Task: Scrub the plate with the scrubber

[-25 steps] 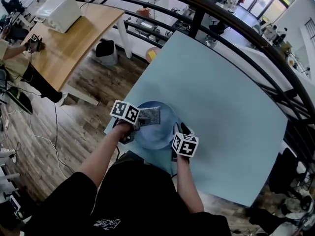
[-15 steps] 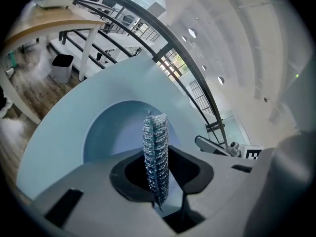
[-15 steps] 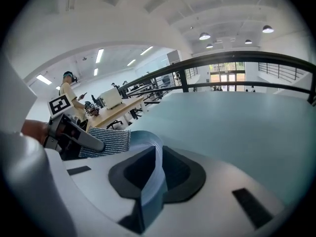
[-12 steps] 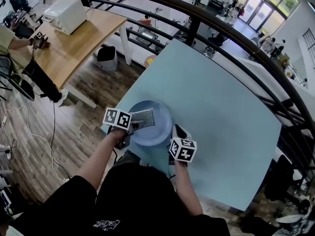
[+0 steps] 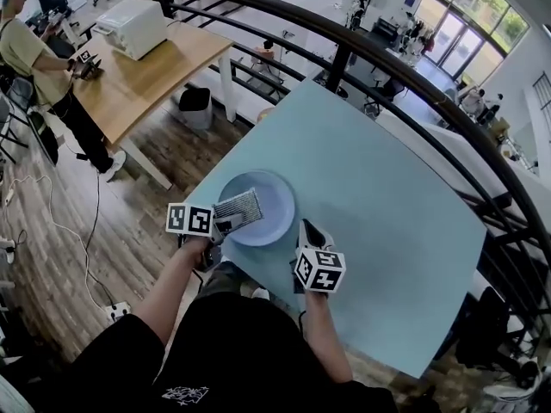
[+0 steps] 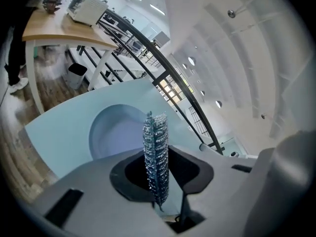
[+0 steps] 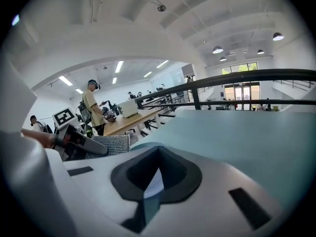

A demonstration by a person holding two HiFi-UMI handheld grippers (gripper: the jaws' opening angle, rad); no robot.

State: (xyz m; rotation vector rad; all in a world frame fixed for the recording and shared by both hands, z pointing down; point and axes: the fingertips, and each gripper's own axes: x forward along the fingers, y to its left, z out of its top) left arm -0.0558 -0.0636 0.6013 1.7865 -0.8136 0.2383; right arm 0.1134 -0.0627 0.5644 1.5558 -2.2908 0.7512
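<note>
A pale blue plate [image 5: 269,220] lies near the front left corner of the light blue table [image 5: 379,188]. My left gripper [image 5: 225,218] is shut on a grey mesh scrubber [image 5: 238,206], which stands edge-on between its jaws [image 6: 156,157] over the plate's left part [image 6: 116,132]. My right gripper [image 5: 304,229] sits at the plate's near right edge. Its jaws are shut, with the plate's rim [image 7: 154,181] showing as a pale sliver in the gap between them. From the right gripper view the scrubber [image 7: 109,144] shows to the left.
A dark metal railing [image 5: 405,67] curves round the table's far side. Beyond the table's left edge are a wooden floor, a wooden desk [image 5: 138,67] with a white machine, a bin [image 5: 195,103] and a person [image 5: 34,58] standing by the desk.
The head view has swung, so the plate and both grippers sit lower and further left in the picture. The scrubber stays over the plate's left part; the right gripper stays at its right edge.
</note>
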